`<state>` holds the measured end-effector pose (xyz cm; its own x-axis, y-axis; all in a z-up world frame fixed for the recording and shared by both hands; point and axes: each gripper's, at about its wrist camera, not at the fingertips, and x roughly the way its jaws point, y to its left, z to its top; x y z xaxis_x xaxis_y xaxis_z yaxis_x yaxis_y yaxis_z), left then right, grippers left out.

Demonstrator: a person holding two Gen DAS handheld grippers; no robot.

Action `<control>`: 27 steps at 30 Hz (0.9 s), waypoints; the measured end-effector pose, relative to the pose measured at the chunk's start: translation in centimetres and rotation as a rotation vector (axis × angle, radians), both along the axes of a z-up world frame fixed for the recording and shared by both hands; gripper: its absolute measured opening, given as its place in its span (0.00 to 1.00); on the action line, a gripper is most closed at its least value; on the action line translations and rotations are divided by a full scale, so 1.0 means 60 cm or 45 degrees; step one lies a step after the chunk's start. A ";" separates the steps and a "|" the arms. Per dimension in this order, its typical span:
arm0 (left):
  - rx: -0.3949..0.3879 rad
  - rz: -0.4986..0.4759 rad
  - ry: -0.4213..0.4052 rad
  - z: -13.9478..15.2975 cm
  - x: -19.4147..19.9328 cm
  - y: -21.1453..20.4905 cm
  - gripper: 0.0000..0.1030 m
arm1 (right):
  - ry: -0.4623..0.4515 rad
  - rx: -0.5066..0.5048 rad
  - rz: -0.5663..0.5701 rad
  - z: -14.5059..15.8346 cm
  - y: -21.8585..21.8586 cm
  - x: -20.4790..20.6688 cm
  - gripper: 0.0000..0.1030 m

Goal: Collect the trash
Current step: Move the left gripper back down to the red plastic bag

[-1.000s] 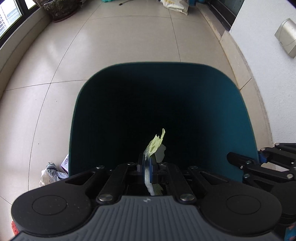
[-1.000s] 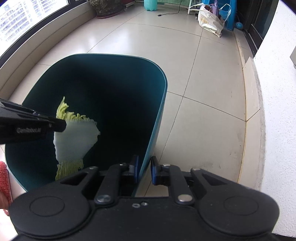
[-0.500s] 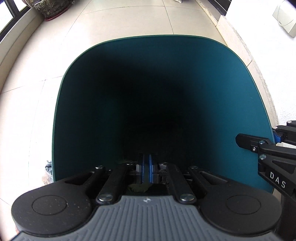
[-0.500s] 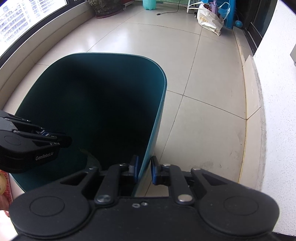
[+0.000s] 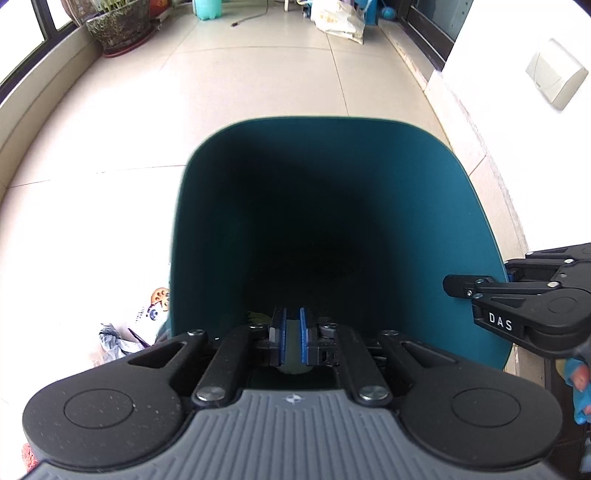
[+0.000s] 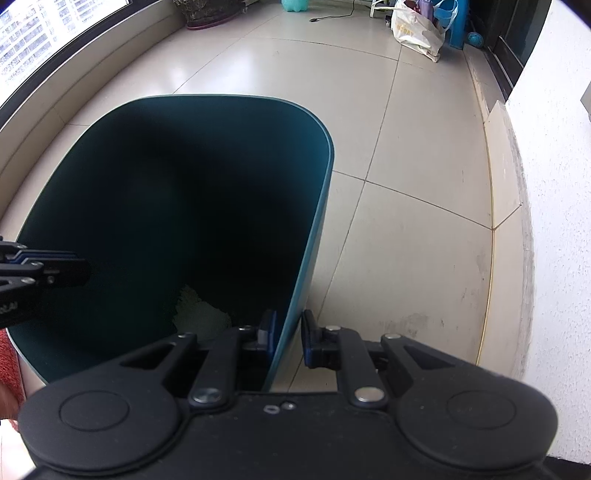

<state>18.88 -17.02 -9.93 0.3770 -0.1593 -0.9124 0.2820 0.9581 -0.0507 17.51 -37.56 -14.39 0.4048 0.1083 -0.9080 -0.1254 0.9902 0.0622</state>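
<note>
A deep teal bin (image 5: 454,206) stands on the tiled floor and fills both views. My left gripper (image 5: 292,322) hangs over its near edge. Its blue pads are a narrow slit apart and opening, with nothing pinched between them. A pale cabbage leaf (image 6: 201,314) lies low inside the bin (image 6: 317,206); a bit of it shows through the slit (image 5: 291,356). My right gripper (image 6: 288,326) is shut on the bin's right wall, one pad inside and one outside. From the left wrist view the right gripper (image 5: 448,286) sits at the bin's right rim. The left gripper (image 6: 83,266) is over the bin's left side.
Crumpled wrappers (image 5: 122,339) lie on the floor left of the bin. A plant pot (image 5: 118,33) stands far left by the window ledge, and a plastic bag (image 5: 340,22) at the far end. A white wall (image 6: 554,184) runs close along the right.
A second ago the left gripper held the cabbage leaf over the bin. The leaf now lies inside the bin, and the left pads have parted slightly. The right gripper kept still.
</note>
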 end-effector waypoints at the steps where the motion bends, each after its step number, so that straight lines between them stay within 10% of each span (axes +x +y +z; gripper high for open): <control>1: 0.001 0.008 -0.010 0.005 -0.005 0.008 0.07 | 0.001 -0.003 -0.001 -0.002 0.000 0.000 0.12; 11: -0.027 0.135 -0.113 0.052 -0.054 0.112 0.58 | -0.014 -0.031 -0.013 -0.009 0.008 0.001 0.10; 20: -0.025 0.259 -0.246 0.127 -0.092 0.225 0.74 | -0.024 -0.077 -0.032 -0.012 0.017 -0.007 0.09; 27: 0.019 0.445 -0.196 0.060 -0.091 0.312 0.74 | -0.012 -0.080 -0.104 -0.012 0.002 -0.009 0.09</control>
<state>13.44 1.69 -6.30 0.5390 0.0162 -0.8421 -0.0583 0.9981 -0.0181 16.95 -37.47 -15.14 0.4184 0.0176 -0.9081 -0.0443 0.9990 -0.0011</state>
